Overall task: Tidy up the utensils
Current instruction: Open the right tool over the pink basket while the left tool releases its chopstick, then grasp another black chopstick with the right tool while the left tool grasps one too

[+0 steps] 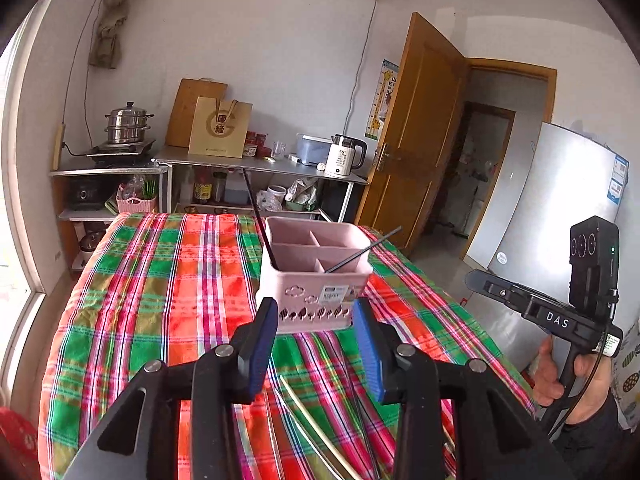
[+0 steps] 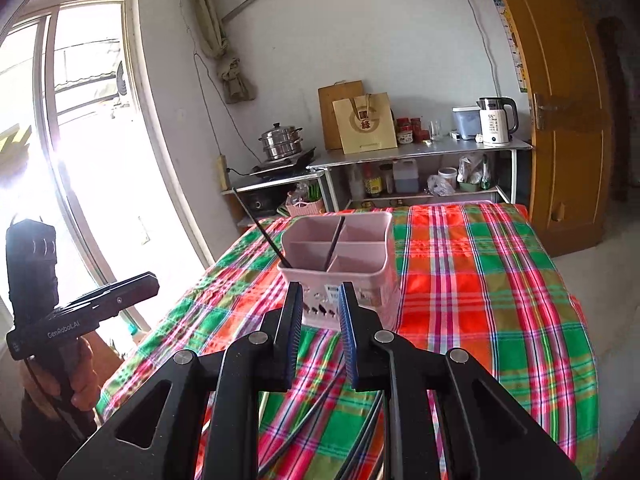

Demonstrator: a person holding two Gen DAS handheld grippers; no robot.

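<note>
Pink divided utensil caddy (image 1: 316, 276) on plaid-covered tabletop (image 1: 160, 280), centre, toward the far edge. Two black chopsticks (image 1: 256, 212) stand in its compartments, one leaning left, one right. More chopsticks (image 1: 320, 420) lie loose on the near cloth. Left tool (image 1: 316, 320): jaws apart, empty. Right tool (image 2: 320, 304): jaws narrowly apart, empty.

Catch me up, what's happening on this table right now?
A person holds a gripper in each hand over a plaid-covered table, sorting chopsticks into a pink divided caddy. Two dark chopsticks already lean in its compartments. The left gripper and right gripper both point at the caddy with jaws parted and nothing between them. More chopsticks, pale and dark, lie on the cloth just below the grippers, not yet picked up.
</note>
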